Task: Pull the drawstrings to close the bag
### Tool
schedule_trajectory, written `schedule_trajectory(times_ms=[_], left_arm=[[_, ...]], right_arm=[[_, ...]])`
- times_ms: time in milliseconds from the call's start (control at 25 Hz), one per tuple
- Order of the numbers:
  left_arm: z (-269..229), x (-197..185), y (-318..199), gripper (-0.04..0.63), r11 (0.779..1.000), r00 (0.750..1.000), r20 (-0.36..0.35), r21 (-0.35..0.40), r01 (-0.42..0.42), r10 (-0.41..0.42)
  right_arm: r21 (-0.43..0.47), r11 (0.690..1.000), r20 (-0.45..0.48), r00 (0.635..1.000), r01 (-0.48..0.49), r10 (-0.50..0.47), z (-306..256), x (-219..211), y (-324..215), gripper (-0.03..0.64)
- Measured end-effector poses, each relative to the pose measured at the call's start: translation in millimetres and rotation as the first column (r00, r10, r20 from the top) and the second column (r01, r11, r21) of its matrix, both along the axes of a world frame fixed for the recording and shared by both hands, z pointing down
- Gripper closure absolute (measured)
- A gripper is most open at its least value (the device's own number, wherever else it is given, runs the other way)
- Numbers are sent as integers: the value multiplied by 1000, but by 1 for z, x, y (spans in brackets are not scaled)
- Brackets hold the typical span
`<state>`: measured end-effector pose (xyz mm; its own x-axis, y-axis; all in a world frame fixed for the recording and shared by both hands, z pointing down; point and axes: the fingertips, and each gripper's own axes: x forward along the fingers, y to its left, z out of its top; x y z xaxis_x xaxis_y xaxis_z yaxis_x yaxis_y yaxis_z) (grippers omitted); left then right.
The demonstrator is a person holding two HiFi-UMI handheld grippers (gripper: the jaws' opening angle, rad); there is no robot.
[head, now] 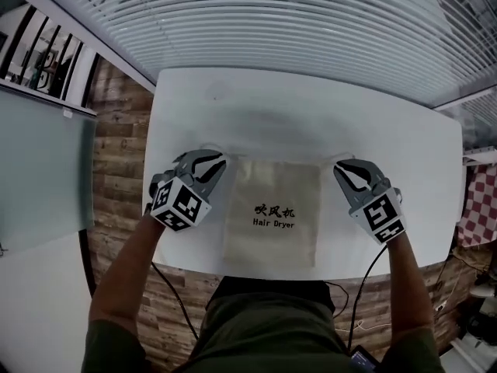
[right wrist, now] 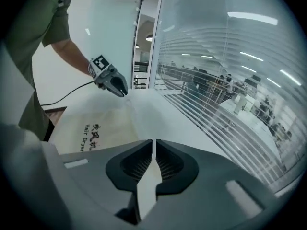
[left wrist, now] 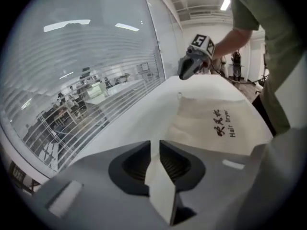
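Observation:
A beige drawstring bag [head: 272,208] printed "Hair Dryer" lies flat in the middle of the white table [head: 311,107], its mouth toward the far edge. My left gripper [head: 220,160] rests at the bag's top left corner, and my right gripper [head: 339,168] at the top right corner. Both have their jaws together at the tips. A thin pale cord loop [left wrist: 180,96] lies on the table by the bag [left wrist: 225,123], just under the right gripper [left wrist: 183,75]. In the gripper views I see no cord between the jaws of either the left gripper [left wrist: 154,145] or the right gripper [right wrist: 153,143].
A glass wall with white blinds [head: 295,22] runs along the table's far edge. Wooden flooring [head: 116,154] shows to the left, and a red checked cloth [head: 477,200] at the right. Black cables [head: 365,286] hang off the near edge beside my legs.

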<state>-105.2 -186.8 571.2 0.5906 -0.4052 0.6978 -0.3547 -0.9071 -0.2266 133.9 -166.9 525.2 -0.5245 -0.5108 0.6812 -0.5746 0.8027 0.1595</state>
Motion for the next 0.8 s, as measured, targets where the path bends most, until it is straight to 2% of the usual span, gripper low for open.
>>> schedule_trajectory(times_ms=[200,280,360,520,800], left_arm=[[23,-3,-9,545,993,983,141,-17,-115,116],[33,-6,-13,541,988,971,183,-37,-148,152],[40,-9,-20,537,985,961,215,-51,-166,173],[44,-14,-33,537,979,948,249,-95,-182,200],[59,-11,-34,525,946,912,284,-218,-240,297]], right_arm=[[-52,994,-115,988,96,-102,40,20,-11,600],[-75,988,-161,976,134,-144,53,26,-17,558],[-89,983,-202,964,160,-175,66,34,-22,558],[-128,973,-247,944,191,-218,82,49,-29,558],[-209,940,-273,907,269,-320,106,59,-30,557]])
